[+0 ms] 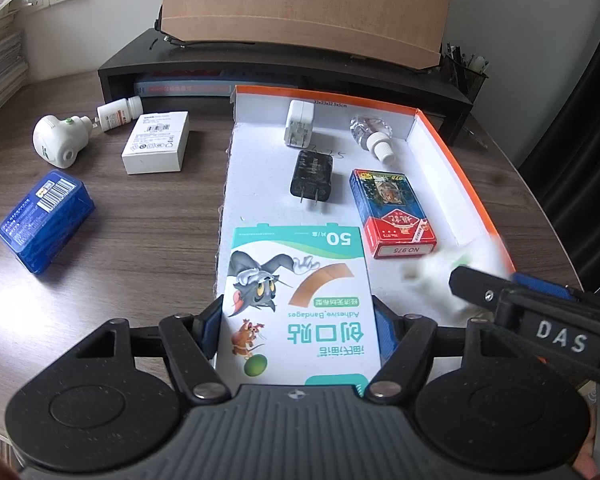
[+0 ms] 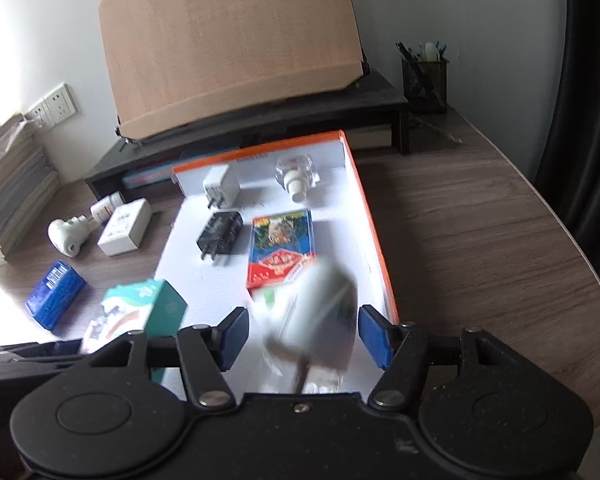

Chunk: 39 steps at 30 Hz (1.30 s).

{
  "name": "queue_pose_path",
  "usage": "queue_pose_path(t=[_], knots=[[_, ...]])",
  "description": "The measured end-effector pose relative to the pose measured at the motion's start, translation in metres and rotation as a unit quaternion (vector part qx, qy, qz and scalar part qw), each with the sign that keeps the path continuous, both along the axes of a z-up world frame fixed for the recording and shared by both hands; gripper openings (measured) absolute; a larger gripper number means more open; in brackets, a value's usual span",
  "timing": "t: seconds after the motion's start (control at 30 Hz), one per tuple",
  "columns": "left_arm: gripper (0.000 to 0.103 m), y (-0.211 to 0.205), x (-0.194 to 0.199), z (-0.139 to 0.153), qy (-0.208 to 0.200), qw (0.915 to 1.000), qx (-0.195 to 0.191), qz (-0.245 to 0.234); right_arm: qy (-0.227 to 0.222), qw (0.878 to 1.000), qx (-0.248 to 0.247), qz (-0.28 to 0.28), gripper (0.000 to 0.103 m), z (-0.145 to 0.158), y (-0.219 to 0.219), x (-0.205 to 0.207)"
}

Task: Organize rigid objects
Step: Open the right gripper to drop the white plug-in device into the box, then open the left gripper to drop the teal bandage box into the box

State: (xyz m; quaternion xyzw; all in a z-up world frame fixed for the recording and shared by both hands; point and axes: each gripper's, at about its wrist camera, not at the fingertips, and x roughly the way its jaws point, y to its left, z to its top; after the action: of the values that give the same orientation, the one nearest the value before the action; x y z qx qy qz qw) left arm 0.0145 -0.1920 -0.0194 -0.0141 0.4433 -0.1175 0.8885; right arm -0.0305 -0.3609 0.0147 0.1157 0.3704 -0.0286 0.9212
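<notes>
- The left gripper (image 1: 298, 330) pointed steeply down over the near end of the tray (image 1: 466, 184), its blue pads pinching the bandage box (image 1: 300, 304) by its long sides.
- In the right wrist view, the right gripper (image 2: 302, 338) also angled down at the tray's near right corner; its jaws stood spread, and a blurred white object (image 2: 320, 312) lay between the pads with a gap on each side.
- Seen from the left wrist, that gripper entered at four o'clock, just beside the bandage box.
- At one o'clock from the bandage box lay the card pack (image 1: 392, 212); at twelve, the black charger (image 1: 312, 178).
- Farther in, the white charger (image 1: 299, 123) and the clear bottle (image 1: 374, 136) lay near the tray's far wall.
- On the desk (image 1: 148, 232) at ten o'clock, outside the tray, sat the blue box (image 1: 46, 220), white box (image 1: 156, 142), white plug-in device (image 1: 56, 142) and pill bottle (image 1: 120, 113).
</notes>
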Motion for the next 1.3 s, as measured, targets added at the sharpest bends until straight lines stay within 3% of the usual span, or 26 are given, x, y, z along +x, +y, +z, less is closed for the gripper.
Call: queue_pose_path(t=[0.33, 0.4, 0.5, 0.8, 1.3], knots=[[0.072, -0.018, -0.001, -0.002, -0.006, 0.9995, -0.01, -0.029, -0.038, 0.999, -0.02, -0.011, 0.077, 0.017, -0.009, -0.012], [0.082, -0.02, -0.002, 0.0, -0.006, 0.9993, -0.014, -0.033, -0.043, 0.999, -0.022, -0.012, 0.077, 0.019, -0.01, -0.014], [0.084, -0.02, -0.006, 0.006, -0.017, 0.9994, -0.01, -0.028, -0.051, 0.998, -0.025, -0.011, 0.077, 0.023, -0.009, -0.018], [0.088, 0.001, -0.009, 0.022, -0.033, 0.9993, 0.012, 0.015, -0.069, 0.997, -0.028, -0.013, 0.079, 0.03, -0.002, -0.02], [0.088, 0.049, -0.012, 0.029, -0.039, 0.996, 0.02, 0.078, -0.068, 0.995, -0.029, 0.062, 0.081, 0.033, 0.045, -0.007]])
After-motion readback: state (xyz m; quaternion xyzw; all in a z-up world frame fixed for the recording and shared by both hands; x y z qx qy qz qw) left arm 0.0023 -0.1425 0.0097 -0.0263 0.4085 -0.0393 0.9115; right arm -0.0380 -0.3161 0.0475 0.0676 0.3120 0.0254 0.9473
